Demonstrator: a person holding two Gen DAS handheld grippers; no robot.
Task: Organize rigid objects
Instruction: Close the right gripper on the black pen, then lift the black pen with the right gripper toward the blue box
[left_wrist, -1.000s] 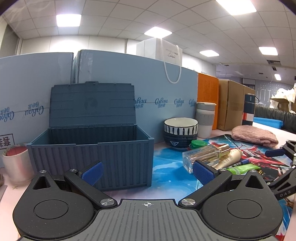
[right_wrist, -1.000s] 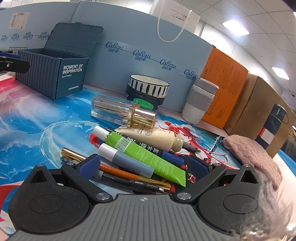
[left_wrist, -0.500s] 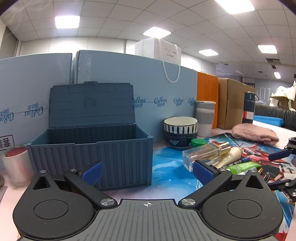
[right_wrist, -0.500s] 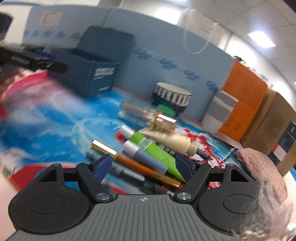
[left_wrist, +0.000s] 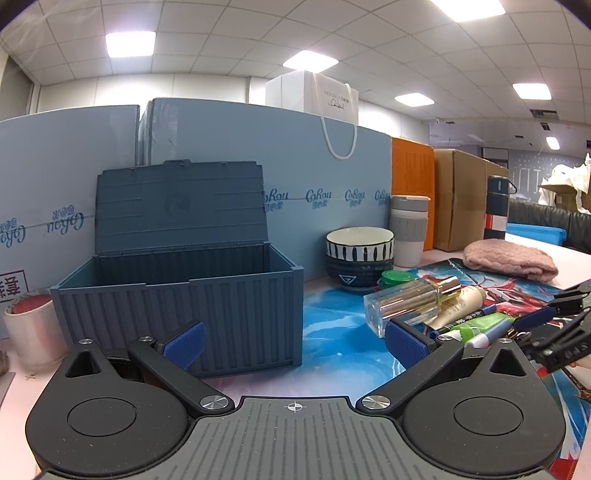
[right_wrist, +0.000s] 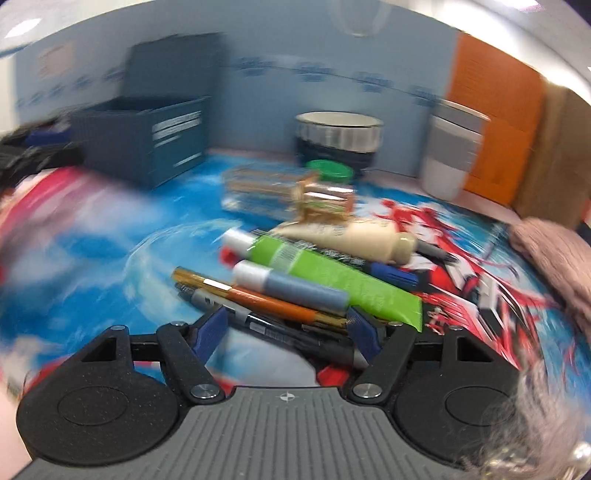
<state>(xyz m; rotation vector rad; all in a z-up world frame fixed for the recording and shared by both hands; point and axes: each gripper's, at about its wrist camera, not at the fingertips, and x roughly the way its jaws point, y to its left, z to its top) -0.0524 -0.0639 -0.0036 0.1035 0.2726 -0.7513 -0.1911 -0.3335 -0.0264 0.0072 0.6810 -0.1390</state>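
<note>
Straddling the orange pen on the pile of pens and tubes, my right hand-held gripper has just been closing from wide to about half open, pads not yet pressing. Since a second ago it has tipped down over the pile. That pen's long axis runs upper-left to lower-right. My left hand-held gripper hangs wide open, empty, before the open blue box.
</note>
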